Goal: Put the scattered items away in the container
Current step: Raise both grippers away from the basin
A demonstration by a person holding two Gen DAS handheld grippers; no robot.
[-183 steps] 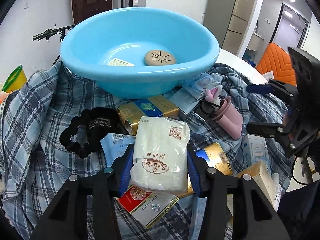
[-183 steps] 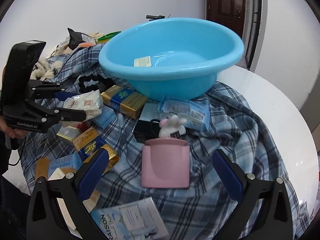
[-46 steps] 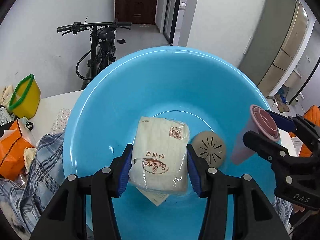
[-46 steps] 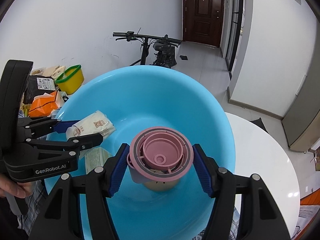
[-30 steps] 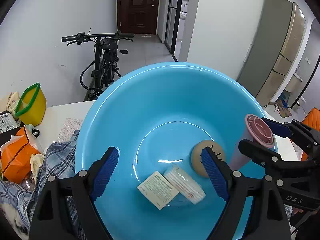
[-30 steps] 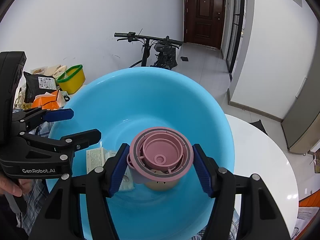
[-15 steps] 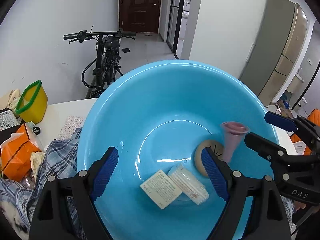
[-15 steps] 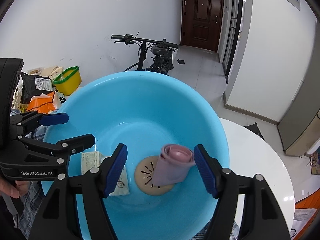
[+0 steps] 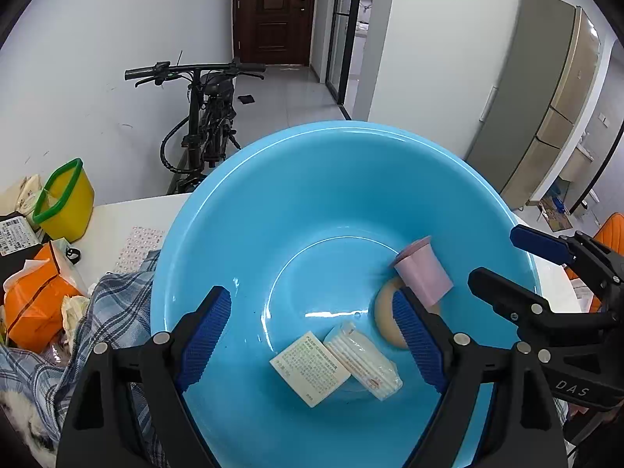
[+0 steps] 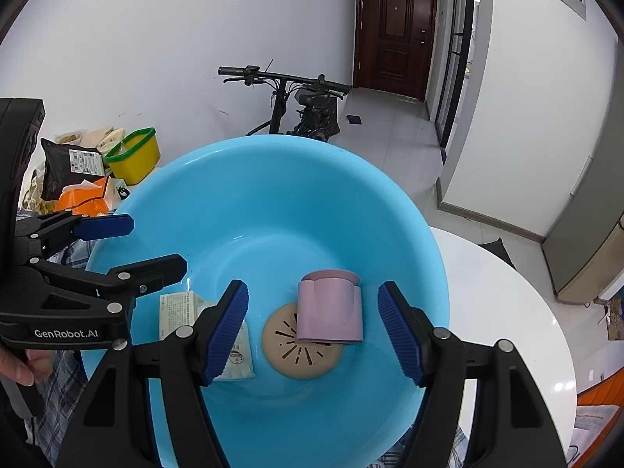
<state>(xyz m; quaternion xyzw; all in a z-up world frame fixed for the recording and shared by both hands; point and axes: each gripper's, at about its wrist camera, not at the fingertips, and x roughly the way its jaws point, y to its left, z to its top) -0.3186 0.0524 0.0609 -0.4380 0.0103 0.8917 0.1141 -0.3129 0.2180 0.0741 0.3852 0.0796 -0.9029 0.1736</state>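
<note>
A blue plastic basin fills both views. Inside lie a pink cup on its side over a tan round disc, a white tissue pack and a small paper leaflet. My left gripper is open and empty above the basin's near side; it also shows in the right wrist view. My right gripper is open and empty above the cup; it also shows in the left wrist view.
A plaid cloth lies left of the basin on a white round table. A yellow bin and orange bags stand at the left. A bicycle leans on the far wall.
The pink cup has dropped from my right gripper and come to rest on its side over the tan disc. Both grippers stay open above the basin.
</note>
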